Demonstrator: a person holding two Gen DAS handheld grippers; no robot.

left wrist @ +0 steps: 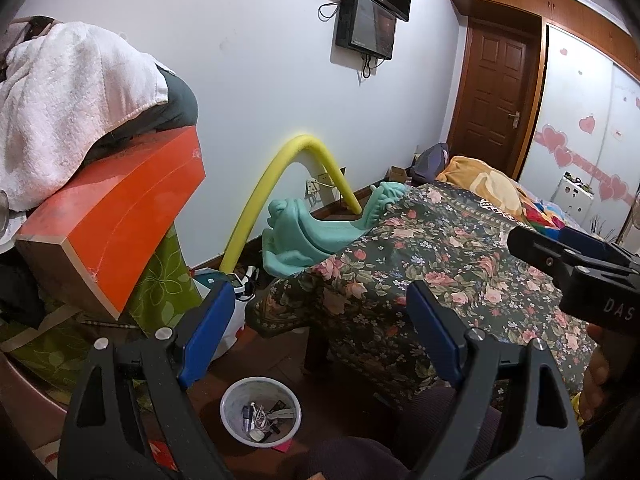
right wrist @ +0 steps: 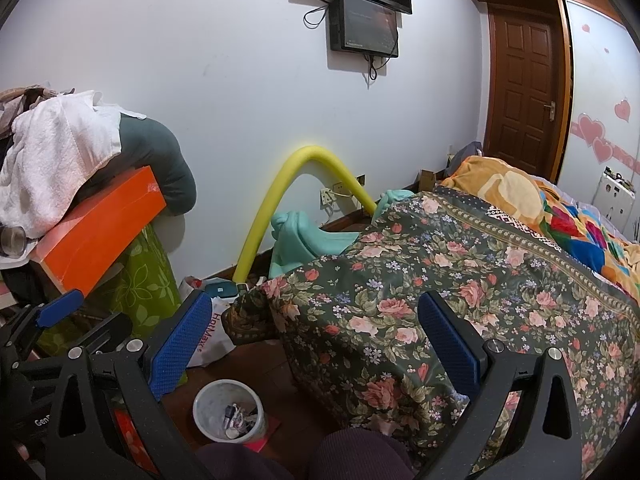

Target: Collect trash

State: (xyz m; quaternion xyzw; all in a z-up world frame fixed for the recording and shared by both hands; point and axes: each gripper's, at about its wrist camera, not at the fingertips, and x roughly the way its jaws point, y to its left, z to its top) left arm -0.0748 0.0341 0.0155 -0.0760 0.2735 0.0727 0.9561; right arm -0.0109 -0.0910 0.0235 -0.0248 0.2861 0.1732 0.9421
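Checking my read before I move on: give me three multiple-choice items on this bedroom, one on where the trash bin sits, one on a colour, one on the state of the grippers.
1. Where is the white bin?
A. on the bed
B. on the floor by the corner of the floral bedspread
C. on the orange box

2. What colour is the foam tube bent against the wall?
A. yellow
B. red
C. black

3. How do the left gripper and right gripper stand?
A. both shut on trash
B. one holds the bin
C. both open, with nothing between the fingers

Answers:
1 B: the bin stands on the dark floor, below the bedspread's hanging corner.
2 A: the arch is bright yellow in both views.
3 C: each pair of blue pads stands wide apart, with only the room behind.
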